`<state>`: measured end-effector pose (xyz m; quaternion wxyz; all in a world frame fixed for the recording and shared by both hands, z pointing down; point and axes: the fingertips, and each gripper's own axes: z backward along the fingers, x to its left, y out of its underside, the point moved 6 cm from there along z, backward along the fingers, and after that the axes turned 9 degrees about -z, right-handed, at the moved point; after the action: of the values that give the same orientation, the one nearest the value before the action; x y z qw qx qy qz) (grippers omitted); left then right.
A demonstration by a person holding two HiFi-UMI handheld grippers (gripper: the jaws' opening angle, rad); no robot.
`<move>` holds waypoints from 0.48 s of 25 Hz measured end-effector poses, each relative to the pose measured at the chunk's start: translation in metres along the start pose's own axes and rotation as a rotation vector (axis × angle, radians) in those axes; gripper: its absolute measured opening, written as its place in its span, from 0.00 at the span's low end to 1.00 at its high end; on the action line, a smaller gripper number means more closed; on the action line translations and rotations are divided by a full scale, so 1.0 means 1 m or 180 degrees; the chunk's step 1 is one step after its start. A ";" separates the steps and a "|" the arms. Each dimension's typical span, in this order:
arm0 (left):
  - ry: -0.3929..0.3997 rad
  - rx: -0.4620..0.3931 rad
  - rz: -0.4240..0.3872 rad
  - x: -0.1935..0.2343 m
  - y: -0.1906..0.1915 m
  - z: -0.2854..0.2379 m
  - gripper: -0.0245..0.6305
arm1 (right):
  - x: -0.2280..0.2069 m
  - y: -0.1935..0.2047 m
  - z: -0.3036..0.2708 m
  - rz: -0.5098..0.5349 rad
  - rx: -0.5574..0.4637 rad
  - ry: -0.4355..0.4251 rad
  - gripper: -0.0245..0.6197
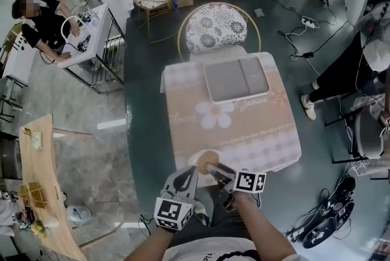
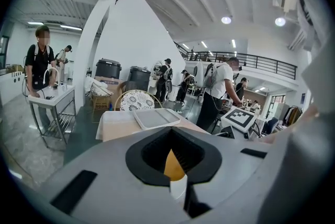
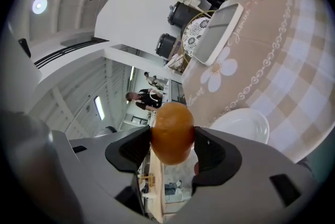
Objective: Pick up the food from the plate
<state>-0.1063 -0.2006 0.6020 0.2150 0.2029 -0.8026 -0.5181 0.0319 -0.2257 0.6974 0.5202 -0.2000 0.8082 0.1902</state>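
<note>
Over the cloth-covered surface (image 3: 293, 60), near the bare plate (image 3: 242, 124), the right gripper (image 3: 172, 140) pinched the round orange food (image 3: 171, 133); the left gripper (image 2: 171, 134) was closed on nothing. If the squeeze eased, the food would likely slip out and roll off the near edge.

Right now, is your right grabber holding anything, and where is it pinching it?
The right gripper holds the round orange food, jaws pinching its two opposite sides, clear of the white plate.

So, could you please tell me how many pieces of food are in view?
1: a bun gripped in the right tool, near the plate. The plate's visible part is bare; the tool hides the rest.
</note>
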 end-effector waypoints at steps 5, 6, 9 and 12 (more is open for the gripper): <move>0.0032 -0.0086 0.0031 -0.006 -0.032 0.014 0.04 | 0.043 -0.006 0.023 0.0131 -0.0110 -0.0127 0.43; 0.0036 -0.0088 0.0039 -0.008 -0.037 0.018 0.04 | 0.051 -0.005 0.027 0.0146 -0.0131 -0.0156 0.43; 0.0037 -0.0105 0.0083 -0.010 -0.053 0.030 0.04 | 0.075 -0.006 0.038 0.0211 -0.0181 -0.0249 0.43; 0.0030 -0.0161 0.0066 -0.011 -0.070 0.041 0.04 | 0.096 -0.006 0.047 0.0254 -0.0236 -0.0328 0.43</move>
<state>-0.1125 -0.1905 0.5212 0.2292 0.1914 -0.7903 -0.5351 0.0345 -0.2189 0.5907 0.5453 -0.1767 0.7801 0.2506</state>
